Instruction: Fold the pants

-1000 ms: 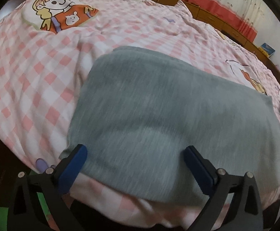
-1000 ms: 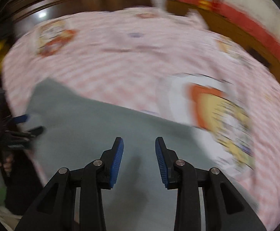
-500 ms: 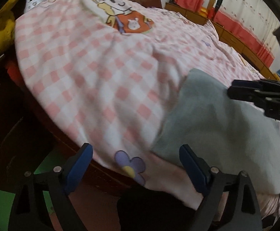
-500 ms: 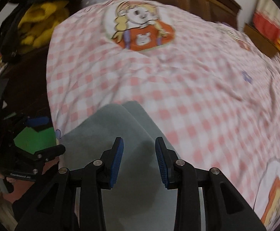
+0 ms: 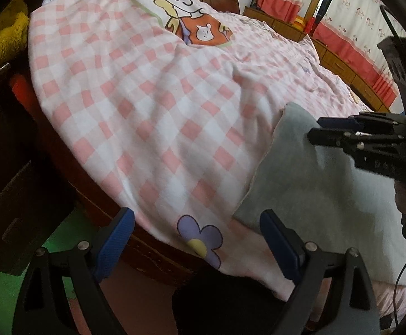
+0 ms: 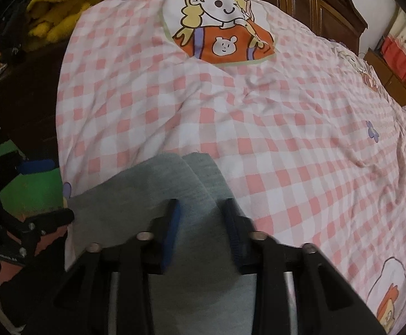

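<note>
The grey pants (image 6: pixel 175 195) lie folded into a flat stack at the near edge of the bed, on the pink and white checked bedspread (image 6: pixel 258 139); in the right wrist view two layered edges show at the far end of the stack, one lapped just over the other. In the left wrist view the pants (image 5: pixel 314 173) fill the lower right, their left edge running down toward a purple flower (image 5: pixel 200 237) printed on the bedspread (image 5: pixel 147 111), just beside that edge. The right gripper (image 6: pixel 201 223) hangs over the pants with its blue-padded fingers a modest gap apart, nothing between them; whether the tips touch the cloth I cannot tell. The same tool appears in the left wrist view as a black frame (image 5: pixel 364 139) reaching in from the right above the grey cloth. The left gripper (image 5: pixel 197 231) is spread wide at the bed's edge, one finger off the left side over the floor, the other near the pants' lower left corner, holding nothing. Farther out, a large cartoon print of a blonde girl in an orange top (image 6: pixel 222 25) marks the bedspread near a dark wooden headboard (image 6: pixel 314 8). A yellow plush toy (image 6: pixel 58 2) sits off the bed's left side, and red and white curtains (image 5: pixel 350 22) hang along the far wall.
</note>
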Demonstrator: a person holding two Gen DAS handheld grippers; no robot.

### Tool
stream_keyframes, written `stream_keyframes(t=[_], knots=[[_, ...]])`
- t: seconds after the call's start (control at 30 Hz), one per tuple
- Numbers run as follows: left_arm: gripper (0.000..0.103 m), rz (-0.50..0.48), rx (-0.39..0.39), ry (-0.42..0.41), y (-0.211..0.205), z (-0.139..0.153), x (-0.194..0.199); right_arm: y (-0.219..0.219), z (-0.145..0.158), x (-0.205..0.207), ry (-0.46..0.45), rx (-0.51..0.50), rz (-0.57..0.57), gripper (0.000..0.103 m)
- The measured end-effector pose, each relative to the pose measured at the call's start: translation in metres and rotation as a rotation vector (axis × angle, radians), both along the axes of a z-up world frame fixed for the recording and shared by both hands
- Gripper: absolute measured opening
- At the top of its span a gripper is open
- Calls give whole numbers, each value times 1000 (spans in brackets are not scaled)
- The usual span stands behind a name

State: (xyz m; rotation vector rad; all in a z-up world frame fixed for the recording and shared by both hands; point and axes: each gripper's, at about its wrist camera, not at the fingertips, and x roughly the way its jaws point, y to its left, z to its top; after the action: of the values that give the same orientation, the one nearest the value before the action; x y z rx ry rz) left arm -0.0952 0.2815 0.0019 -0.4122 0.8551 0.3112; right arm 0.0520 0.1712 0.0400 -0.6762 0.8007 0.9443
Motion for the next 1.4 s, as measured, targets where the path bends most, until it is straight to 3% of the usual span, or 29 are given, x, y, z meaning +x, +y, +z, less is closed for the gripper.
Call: stream_keyframes(t=[0.07,0.2,0.47,0.63,0.7,0.77,0.83,0.93,1.0,1.07,1.2,1.4], knots=[[94,-3,7,-1,0,2,0,-4,8,-4,-14,29,-5,6],[94,14,18,-18,3,7,-1,-14,25,-5,-86,93,-50,6],[94,17,6,-27,3,10,-1,-3,-9,24,-43,62,-114,7],[94,9,-31,-55,3,14,3,-7,-2,20,-57,94,-138,8],[94,6,-26,-67,1,19,7,-13,7,17,-43,115,-158,16],[94,7,-18,-87,-2,25,10,-25,19,10,-24,147,-204,31],[94,3,-21,-112,-6,31,10,-37,26,1,-5,147,-243,33],[82,-2,-50,-130,-8,33,12,-57,29,-15,41,135,-282,33],[61,-8,-88,-132,-9,31,15,-75,25,-26,105,138,-335,33],[48,-26,-152,-133,-10,27,19,-90,17,-33,198,159,-367,33],[45,-33,-221,-122,-18,19,27,-107,-1,-46,330,174,-388,33],[45,-31,-212,-112,-28,16,37,-106,-21,-56,372,140,-379,33]])
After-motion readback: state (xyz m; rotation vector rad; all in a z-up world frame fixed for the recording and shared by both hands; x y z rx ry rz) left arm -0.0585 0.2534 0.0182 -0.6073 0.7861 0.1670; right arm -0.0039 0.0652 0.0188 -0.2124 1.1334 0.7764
